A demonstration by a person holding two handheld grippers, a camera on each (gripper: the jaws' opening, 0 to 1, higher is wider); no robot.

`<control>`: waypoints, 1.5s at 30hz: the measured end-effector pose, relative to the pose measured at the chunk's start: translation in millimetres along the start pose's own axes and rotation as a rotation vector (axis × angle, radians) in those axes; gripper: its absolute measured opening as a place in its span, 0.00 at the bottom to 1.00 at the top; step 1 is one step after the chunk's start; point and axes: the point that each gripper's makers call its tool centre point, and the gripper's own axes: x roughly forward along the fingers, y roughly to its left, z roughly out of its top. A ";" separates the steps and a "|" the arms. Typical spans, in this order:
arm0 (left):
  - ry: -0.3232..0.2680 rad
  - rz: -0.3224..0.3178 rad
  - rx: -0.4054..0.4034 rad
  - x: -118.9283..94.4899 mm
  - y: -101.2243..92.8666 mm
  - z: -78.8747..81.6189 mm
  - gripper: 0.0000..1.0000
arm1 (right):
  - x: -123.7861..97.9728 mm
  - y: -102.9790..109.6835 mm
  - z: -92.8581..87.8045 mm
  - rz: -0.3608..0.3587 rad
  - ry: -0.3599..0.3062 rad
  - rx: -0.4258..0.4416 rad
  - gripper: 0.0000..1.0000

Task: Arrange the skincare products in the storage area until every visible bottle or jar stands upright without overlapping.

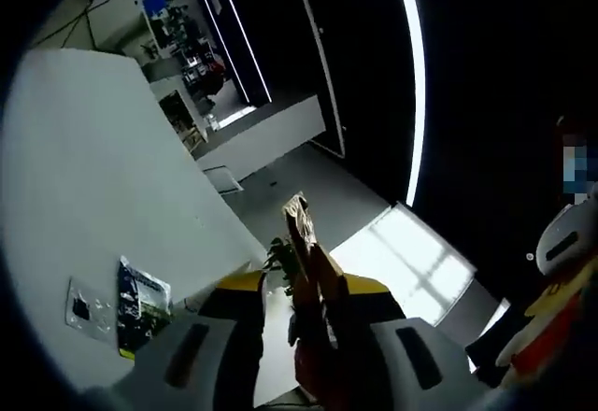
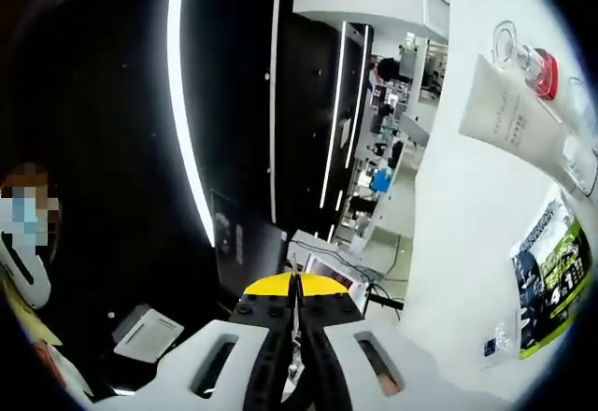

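The left gripper (image 1: 304, 322) pinches a reddish-brown gold-capped bottle (image 1: 306, 243) off the white worktop (image 1: 84, 177), near a leaflet (image 1: 140, 304). The right gripper (image 2: 295, 322) has its jaws pressed together. A white tube (image 2: 509, 107) lies beside a red-capped bottle (image 2: 533, 61) at the worktop's edge.
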 end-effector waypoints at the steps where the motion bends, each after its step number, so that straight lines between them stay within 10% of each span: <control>1: -0.012 0.003 -0.019 0.2 -0.1 0.8 0.22 | -0.2 -0.4 -0.7 -0.003 -0.001 0.005 0.01; 20: -0.046 0.056 -0.038 -1.4 7.4 3.3 0.01 | -4.0 -5.4 -8.0 -0.033 0.007 -0.021 0.02; 32: 0.271 0.068 0.038 -17.4 3.8 2.5 0.00 | -27.5 -3.0 10.9 0.032 0.354 -0.526 0.31; 45: 0.583 0.059 0.106 -31.7 6.0 -22.2 0.00 | -30.8 -0.1 -26.4 0.123 0.740 -0.635 0.28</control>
